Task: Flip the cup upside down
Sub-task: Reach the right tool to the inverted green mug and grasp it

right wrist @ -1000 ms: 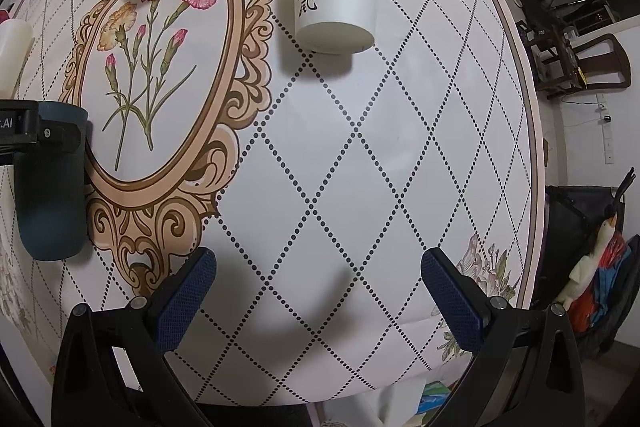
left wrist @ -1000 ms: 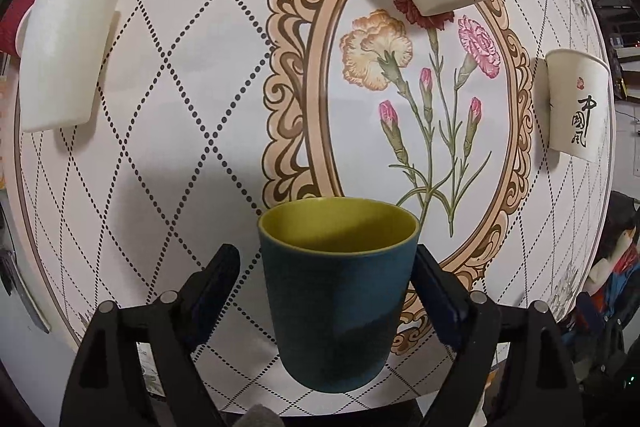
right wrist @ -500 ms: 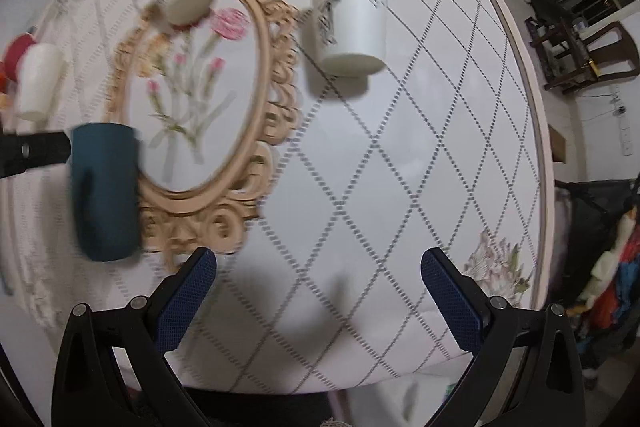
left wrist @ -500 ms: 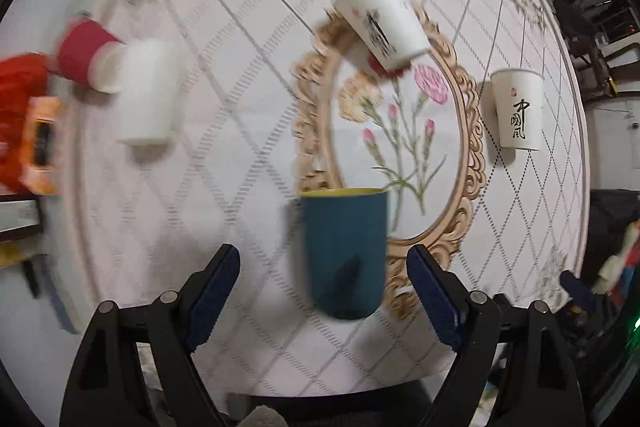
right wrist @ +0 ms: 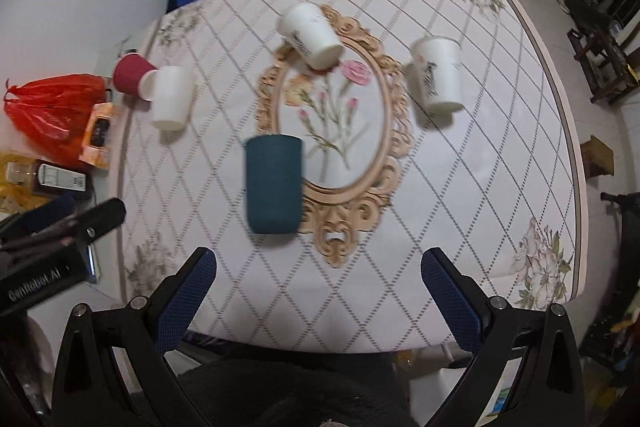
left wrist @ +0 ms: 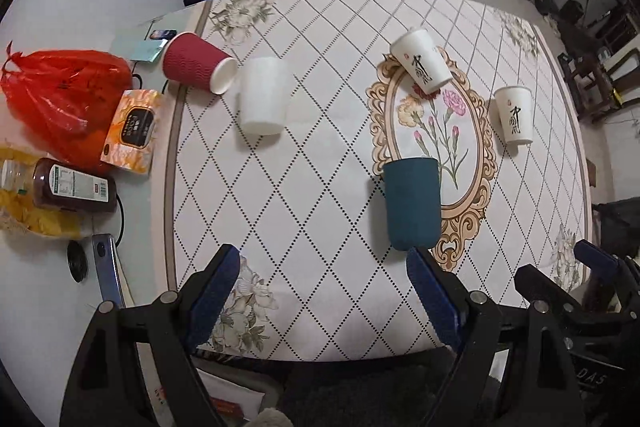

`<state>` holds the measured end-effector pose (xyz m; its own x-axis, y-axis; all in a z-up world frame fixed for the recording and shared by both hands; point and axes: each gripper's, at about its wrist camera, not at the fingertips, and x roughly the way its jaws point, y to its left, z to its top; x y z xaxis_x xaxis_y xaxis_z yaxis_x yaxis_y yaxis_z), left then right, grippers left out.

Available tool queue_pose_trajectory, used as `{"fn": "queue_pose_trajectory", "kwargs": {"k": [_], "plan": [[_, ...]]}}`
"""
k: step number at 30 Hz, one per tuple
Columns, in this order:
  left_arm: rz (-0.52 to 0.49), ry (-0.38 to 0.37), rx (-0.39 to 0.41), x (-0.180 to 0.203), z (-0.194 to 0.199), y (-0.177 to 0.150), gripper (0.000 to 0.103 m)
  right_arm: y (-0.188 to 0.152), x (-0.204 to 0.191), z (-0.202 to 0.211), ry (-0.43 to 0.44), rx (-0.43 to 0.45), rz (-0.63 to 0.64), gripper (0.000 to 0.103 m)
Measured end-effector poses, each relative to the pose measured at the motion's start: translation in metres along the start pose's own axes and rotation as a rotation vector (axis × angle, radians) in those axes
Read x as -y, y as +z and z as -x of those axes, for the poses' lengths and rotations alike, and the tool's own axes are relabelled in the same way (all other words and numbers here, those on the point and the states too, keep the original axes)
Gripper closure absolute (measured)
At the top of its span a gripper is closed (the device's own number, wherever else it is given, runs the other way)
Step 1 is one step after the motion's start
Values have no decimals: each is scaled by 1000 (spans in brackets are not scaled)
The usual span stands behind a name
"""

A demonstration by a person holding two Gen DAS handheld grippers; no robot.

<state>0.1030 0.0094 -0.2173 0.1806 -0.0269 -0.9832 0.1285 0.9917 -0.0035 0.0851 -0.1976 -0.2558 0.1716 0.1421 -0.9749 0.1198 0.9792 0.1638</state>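
A dark teal cup (left wrist: 411, 203) stands upright on the patterned tablecloth at the lower left of the ornate flower frame; it also shows in the right wrist view (right wrist: 273, 183). My left gripper (left wrist: 324, 291) is open and empty, held high and back from the cup, near the table's front edge. My right gripper (right wrist: 320, 291) is open and empty, also pulled back above the front edge. The left gripper's body shows at the left of the right wrist view (right wrist: 60, 243).
Two printed white paper cups (left wrist: 420, 67) (left wrist: 514, 115), a plain white cup (left wrist: 264, 97) and a red ribbed cup (left wrist: 196, 67) are on the table. A red bag (left wrist: 60, 95), orange packet (left wrist: 134, 131) and bottle (left wrist: 74, 187) lie off the cloth's left edge.
My left gripper drew back and up from around the teal cup, leaving it standing. The right gripper also rose and pulled back. Both views now take in the whole table.
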Motion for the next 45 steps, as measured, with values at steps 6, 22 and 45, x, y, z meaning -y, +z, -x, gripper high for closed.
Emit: {"fn": "queue_pose_trajectory", "kwargs": {"k": [6, 22, 45], "plan": [[38, 3, 10, -27, -12, -4, 9, 2, -32, 2, -14, -17, 64, 0], [272, 82, -149, -62, -130, -34, 3, -64, -95, -110, -694, -66, 2220, 0], [423, 44, -218, -91, -172, -55, 3, -61, -32, -182, -592, -147, 3335, 14]]}}
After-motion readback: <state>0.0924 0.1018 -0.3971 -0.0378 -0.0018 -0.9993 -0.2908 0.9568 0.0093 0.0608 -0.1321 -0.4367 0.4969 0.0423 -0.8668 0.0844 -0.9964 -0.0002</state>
